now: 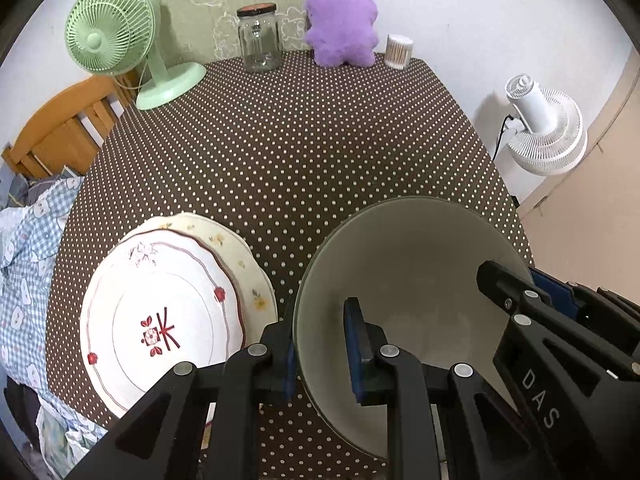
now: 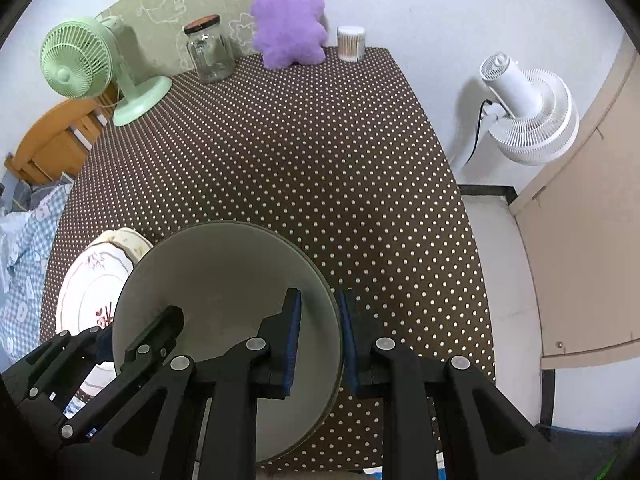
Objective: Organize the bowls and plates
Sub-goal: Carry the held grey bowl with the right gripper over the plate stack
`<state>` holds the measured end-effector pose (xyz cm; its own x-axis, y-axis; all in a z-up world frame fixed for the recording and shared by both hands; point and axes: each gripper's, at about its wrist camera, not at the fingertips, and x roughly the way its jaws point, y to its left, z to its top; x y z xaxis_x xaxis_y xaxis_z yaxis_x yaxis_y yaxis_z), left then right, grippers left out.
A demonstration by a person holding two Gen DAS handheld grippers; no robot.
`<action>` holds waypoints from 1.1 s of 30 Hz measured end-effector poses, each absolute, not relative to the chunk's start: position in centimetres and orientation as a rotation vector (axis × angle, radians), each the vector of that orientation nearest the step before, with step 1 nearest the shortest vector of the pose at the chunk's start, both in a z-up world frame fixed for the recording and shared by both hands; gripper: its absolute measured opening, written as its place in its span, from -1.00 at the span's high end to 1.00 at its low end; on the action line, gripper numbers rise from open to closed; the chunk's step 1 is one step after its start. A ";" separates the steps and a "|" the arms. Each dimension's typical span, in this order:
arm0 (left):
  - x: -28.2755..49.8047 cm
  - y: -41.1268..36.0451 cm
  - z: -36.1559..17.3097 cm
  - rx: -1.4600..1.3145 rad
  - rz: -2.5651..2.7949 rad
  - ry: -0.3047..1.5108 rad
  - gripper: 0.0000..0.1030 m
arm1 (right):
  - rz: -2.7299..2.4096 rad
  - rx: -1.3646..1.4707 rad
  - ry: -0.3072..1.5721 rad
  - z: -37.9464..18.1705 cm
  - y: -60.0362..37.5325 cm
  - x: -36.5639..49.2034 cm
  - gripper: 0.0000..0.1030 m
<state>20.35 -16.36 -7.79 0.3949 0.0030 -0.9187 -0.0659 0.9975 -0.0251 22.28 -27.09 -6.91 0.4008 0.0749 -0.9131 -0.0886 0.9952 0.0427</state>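
A large grey-green bowl (image 1: 416, 280) stands near the front of the dotted table; it also shows in the right wrist view (image 2: 224, 264). My left gripper (image 1: 322, 344) straddles its left rim, one finger inside and one outside. My right gripper (image 2: 320, 336) straddles its right rim the same way, and shows in the left wrist view (image 1: 532, 300). Both look closed onto the rim. Left of the bowl, a white plate with red flowers (image 1: 160, 320) lies stacked on a cream floral plate (image 1: 256, 276); the stack shows in the right wrist view (image 2: 92, 280).
At the table's back stand a green desk fan (image 1: 116, 36), a glass jar (image 1: 259, 38), a purple plush toy (image 1: 342, 20) and a cotton swab tub (image 1: 399, 52). A white fan (image 1: 540, 124) stands off the right edge. A wooden chair (image 1: 60, 128) with checked cloth is at left.
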 end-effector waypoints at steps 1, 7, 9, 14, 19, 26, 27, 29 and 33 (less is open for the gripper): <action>20.3 -16.4 -8.0 -0.062 0.045 1.169 0.67 | 0.103 -0.014 1.159 -7.1 -27.1 22.2 0.56; 19.9 -16.7 -8.6 -0.052 0.049 1.185 0.67 | 0.103 -0.005 1.188 -8.1 -27.5 21.9 0.56; 19.8 -16.7 -8.7 -0.051 0.049 1.188 0.67 | 0.104 -0.002 1.191 -8.2 -27.6 21.8 0.56; 19.9 -16.6 -9.4 -0.062 0.043 1.207 0.67 | 0.106 -0.005 1.190 -8.4 -27.5 21.7 0.56; 19.7 -16.7 -9.4 -0.050 0.045 1.200 0.66 | 0.107 -0.008 1.187 -8.6 -27.6 21.7 0.56; 19.8 -16.3 -9.3 -0.084 0.041 1.197 0.54 | 0.127 0.023 1.183 -8.6 -28.1 21.6 0.56; 19.8 -16.3 -9.3 -0.092 0.038 1.197 0.51 | 0.133 0.033 1.183 -8.6 -28.2 21.6 0.56; 19.6 -16.1 -9.1 -0.099 0.037 1.187 0.35 | 0.148 0.043 1.186 -8.6 -28.4 21.7 0.56; 19.5 -15.9 -9.0 -0.111 0.015 1.178 0.16 | 0.164 0.027 1.192 -8.7 -28.4 22.0 0.50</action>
<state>19.49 -15.89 -8.96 0.3830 -0.0460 -0.9226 -0.0701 0.9944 -0.0787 22.04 -28.43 -8.70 0.3593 0.1411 -0.9225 -0.1130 0.9878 0.1071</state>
